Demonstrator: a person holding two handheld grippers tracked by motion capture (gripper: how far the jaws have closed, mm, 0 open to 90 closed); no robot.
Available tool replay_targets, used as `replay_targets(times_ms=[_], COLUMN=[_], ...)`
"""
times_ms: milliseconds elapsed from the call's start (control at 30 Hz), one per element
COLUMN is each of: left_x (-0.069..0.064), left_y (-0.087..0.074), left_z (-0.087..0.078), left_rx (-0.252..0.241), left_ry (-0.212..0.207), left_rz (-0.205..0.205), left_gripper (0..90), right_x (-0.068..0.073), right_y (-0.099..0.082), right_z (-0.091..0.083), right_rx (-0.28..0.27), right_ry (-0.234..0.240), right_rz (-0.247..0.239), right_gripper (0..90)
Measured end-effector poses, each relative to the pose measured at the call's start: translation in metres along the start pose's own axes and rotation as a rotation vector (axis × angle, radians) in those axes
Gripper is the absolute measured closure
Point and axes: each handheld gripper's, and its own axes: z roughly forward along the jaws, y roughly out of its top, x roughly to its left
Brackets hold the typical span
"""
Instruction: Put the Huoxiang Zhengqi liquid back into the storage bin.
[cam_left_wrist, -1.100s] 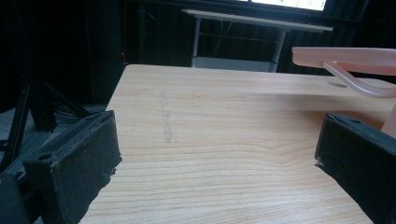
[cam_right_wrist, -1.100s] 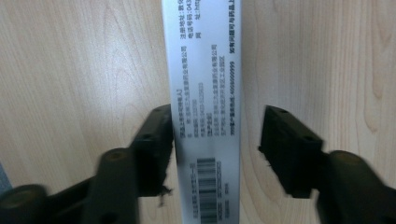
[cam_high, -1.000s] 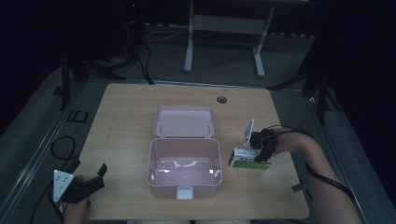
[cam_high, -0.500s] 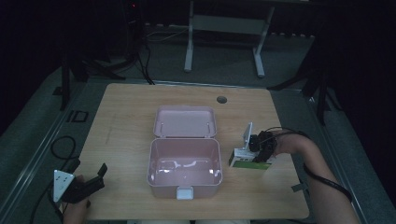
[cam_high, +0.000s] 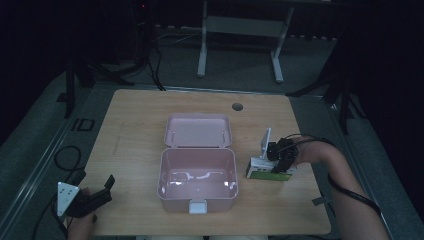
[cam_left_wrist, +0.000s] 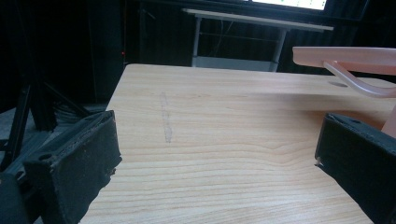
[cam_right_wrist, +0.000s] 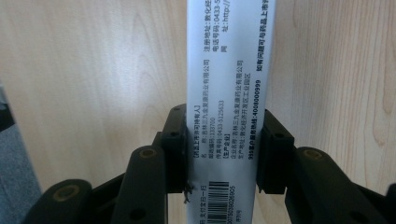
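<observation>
Nothing has visibly shifted since earlier. The pink case (cam_high: 197, 172) sits open mid-desk (cam_high: 135, 130), contents unclear. The right gripper (cam_high: 283, 165) clamps the white-green box (cam_high: 265, 170) near the right edge; the left gripper (cam_high: 87, 200) gapes wide off the near-left corner.

From the high view we look forward and down over the whole worktop (cam_high: 130, 130). The left gripper view sits low at the near left, facing the far edge across bare wood. The right gripper view looks straight down, close on the white carton (cam_right_wrist: 229, 93). All three share the worktop.
</observation>
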Motion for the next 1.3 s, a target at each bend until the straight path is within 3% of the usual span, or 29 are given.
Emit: replay_targets(times_ms=[367, 733, 1300], left_x=[0.000, 0.000, 0.000], left_y=[0.000, 0.000, 0.000], left_z=[0.000, 0.000, 0.000], left_rx=[0.001, 0.000, 0.002], left_ry=[0.004, 0.004, 0.006], left_rz=[0.000, -0.002, 0.000], left_gripper=[0.3, 0.3, 0.3], right_x=[0.010, 0.018, 0.027], right_y=[0.007, 0.011, 0.012], right_z=[-0.030, -0.051, -0.095], right_rx=[-0.005, -0.016, -0.035], right_ry=[-0.007, -0.018, -0.044], right_rz=[0.018, 0.005, 0.041], right_gripper=[62.0, 62.0, 62.1])
